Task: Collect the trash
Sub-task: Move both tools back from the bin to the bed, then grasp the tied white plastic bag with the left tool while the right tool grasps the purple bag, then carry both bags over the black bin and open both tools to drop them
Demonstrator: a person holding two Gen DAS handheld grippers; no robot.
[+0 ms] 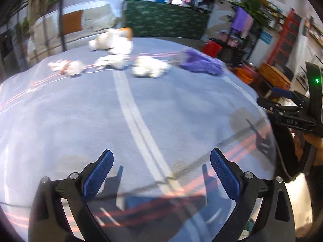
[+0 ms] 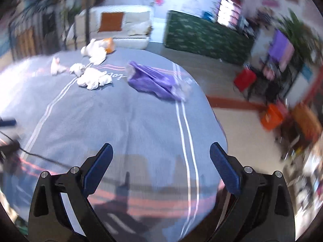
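Here, a big blue-gray cloth [image 1: 141,104] with white stripes covers the table and fills the space ahead of both sets of jaws. Its right edge drops off just past the right gripper [image 2: 160,159]. The left gripper [image 1: 161,165] has its jaws wide apart with nothing between them, and so does the right one. Far ahead of the jaws lies a purple bag [image 2: 153,80]. Left of the bag sit white crumpled paper balls [image 2: 92,78], near the far edge.
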